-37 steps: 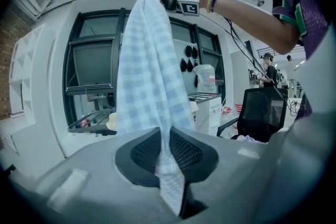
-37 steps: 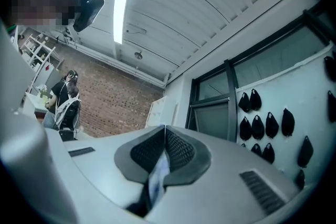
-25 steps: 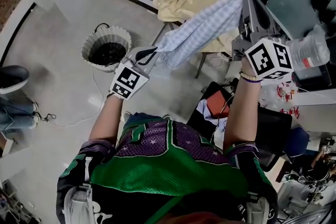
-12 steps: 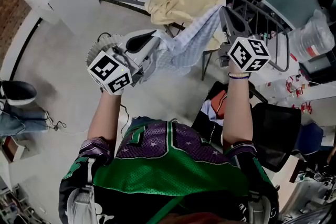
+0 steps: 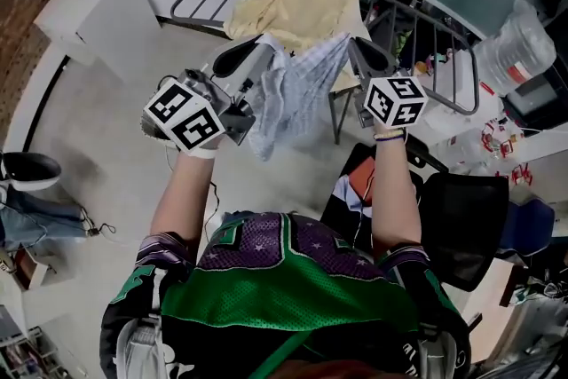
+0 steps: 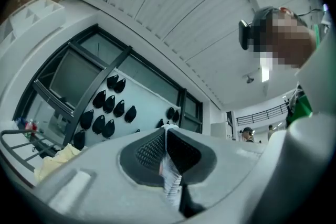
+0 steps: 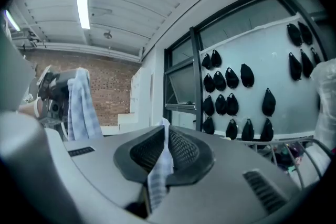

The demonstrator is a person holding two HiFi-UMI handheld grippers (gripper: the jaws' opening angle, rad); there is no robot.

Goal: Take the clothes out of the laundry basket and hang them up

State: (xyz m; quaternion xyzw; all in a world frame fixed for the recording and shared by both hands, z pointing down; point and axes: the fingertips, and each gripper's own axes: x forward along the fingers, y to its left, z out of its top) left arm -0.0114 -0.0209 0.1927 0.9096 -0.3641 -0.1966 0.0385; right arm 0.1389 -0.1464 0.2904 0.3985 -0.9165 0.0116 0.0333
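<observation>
Checked cloth [image 5: 297,93]: slung between both grippers, above floor, just before drying rack [image 5: 417,13].
Head view only: full cloth span; yellow garment [image 5: 297,4] on rack.
Gripper views only: fabric pinched between each gripper's pads.
Left gripper [image 5: 257,49]: clamped on cloth, tilted upward.
Right gripper [image 5: 357,49]: level, jaws just been opening slightly, pads pressing cloth.

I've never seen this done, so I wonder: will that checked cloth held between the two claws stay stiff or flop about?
Probably floppy: the checked cloth sags and folds between the left claw and right claw. Likely light, since thin pinched edges carry it. It may slip if a grip loosens.
</observation>
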